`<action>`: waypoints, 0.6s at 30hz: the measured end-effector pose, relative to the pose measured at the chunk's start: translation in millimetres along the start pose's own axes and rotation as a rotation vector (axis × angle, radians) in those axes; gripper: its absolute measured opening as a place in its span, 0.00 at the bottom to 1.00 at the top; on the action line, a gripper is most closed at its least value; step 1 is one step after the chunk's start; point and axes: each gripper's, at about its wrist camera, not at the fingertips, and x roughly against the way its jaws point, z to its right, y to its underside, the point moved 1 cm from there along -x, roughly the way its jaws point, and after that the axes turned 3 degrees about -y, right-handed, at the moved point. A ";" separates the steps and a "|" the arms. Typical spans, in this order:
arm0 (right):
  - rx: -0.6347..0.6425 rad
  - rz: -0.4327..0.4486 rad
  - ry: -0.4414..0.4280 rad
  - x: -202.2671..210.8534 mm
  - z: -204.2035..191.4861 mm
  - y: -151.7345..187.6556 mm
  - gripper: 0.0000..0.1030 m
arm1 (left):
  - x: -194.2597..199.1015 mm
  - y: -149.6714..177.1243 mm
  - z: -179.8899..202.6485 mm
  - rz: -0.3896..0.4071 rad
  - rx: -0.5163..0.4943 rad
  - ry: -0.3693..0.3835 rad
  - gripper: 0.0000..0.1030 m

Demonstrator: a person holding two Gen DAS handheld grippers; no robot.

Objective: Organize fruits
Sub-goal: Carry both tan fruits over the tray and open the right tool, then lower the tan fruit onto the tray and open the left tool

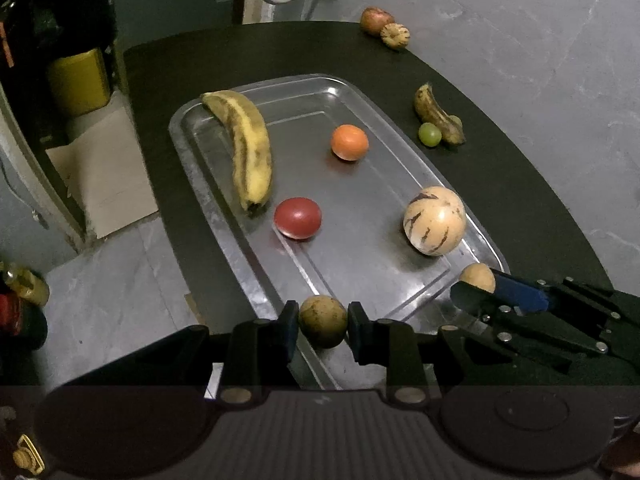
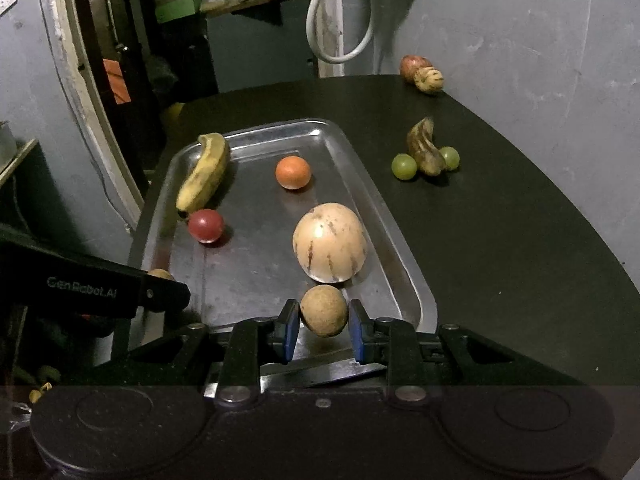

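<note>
A steel tray [image 1: 224, 184] [image 2: 384, 216] lies on a black table. In it are a yellow banana [image 1: 248, 148] [image 2: 204, 172], an orange fruit [image 1: 349, 142] [image 2: 293, 172], a red fruit [image 1: 297, 218] [image 2: 205, 226] and a pale striped melon [image 1: 435, 221] [image 2: 330, 242]. My left gripper [image 1: 323, 326] is shut on a brown round fruit [image 1: 323, 321] over the tray's near end. My right gripper [image 2: 324, 324] is shut on another brown round fruit [image 2: 324, 311] [image 1: 477, 277] at the tray's near right corner, just in front of the melon.
On the black table [image 2: 500, 248] right of the tray lie a dark overripe banana [image 1: 438, 116] [image 2: 424, 148] with green grapes [image 1: 430, 134] [image 2: 404, 166]. At the far edge sit a reddish fruit [image 1: 375, 21] [image 2: 412, 66] and a small striped fruit [image 1: 395, 35] [image 2: 429, 79].
</note>
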 end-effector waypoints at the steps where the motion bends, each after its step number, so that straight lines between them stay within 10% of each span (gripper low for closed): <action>1: 0.000 -0.001 0.003 -0.7 -0.3 0.4 0.27 | -2.0 -1.8 1.5 -0.003 -0.009 -0.003 0.28; 18: -0.041 0.022 0.030 6.3 0.4 4.1 0.34 | -1.1 -5.6 0.4 -0.012 -0.031 0.003 0.36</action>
